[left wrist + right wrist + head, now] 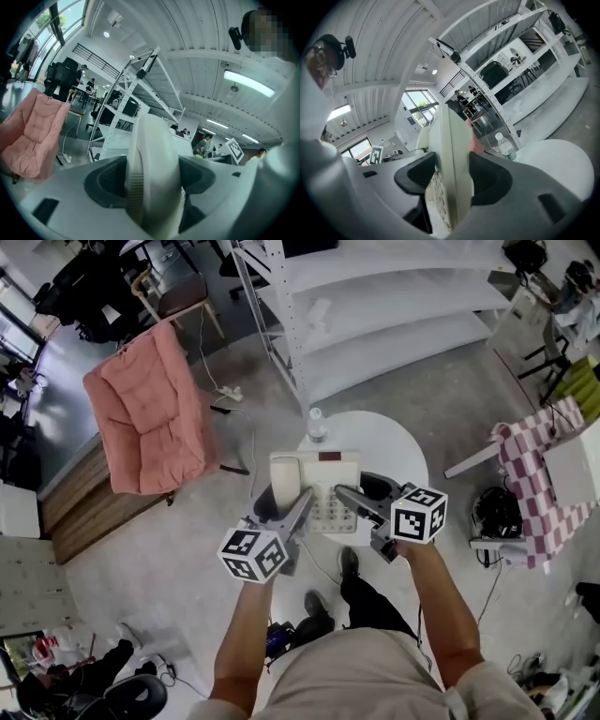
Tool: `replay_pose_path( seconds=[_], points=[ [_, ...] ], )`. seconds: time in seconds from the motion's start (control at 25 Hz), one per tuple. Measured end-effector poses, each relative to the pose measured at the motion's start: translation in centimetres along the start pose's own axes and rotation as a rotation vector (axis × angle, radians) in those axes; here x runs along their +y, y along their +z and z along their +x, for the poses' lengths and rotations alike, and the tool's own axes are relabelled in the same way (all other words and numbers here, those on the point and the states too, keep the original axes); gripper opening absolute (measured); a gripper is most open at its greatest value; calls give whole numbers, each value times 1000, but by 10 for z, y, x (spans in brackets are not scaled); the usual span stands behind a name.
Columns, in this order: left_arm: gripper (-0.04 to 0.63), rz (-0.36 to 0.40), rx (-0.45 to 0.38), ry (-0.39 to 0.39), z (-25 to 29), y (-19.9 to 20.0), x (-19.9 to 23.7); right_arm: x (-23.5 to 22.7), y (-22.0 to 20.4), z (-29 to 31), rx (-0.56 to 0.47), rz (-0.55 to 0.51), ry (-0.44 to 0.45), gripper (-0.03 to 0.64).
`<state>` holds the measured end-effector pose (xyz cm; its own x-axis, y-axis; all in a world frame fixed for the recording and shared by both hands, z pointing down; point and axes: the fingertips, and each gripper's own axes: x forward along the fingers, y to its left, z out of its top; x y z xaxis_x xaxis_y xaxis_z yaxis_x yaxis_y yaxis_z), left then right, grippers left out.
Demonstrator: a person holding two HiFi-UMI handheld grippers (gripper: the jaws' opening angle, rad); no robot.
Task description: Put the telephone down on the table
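We note the round white counter [398, 442] with the telephone [323, 486] held over its near part, the left tongs [300, 502] clamped on the handset [152, 178], the right tongs [345, 493] clamped on the base's right edge, and a water bottle [317, 425] standing just beyond.

The table [389, 442] is round with a white top and stands on a grey floor [441, 395]. One item stands directly on the top: a clear water bottle [317, 425], upright, at the far left edge of the table. The near part of the top is hidden in the head view. In the right gripper view, the bottle [505, 146] stands at the table's edge, and the white top [555, 164] extends to its right.
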<state>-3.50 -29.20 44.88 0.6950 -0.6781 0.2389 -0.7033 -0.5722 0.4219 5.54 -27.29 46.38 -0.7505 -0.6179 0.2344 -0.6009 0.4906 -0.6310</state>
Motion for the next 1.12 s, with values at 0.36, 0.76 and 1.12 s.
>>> replay_pose_path(
  seconds=[0.36,0.76,1.12],
  points=[
    [322,-64,56,36,45,-39,48,-63,-20,36,52,65,-4,210],
    [322,-112,129,74,88,-88,93,-127,-53,69,108,149,-8,210],
    [322,-155,190,102,119,-135,120,-178,-85,84,151,214,-16,210]
  ],
)
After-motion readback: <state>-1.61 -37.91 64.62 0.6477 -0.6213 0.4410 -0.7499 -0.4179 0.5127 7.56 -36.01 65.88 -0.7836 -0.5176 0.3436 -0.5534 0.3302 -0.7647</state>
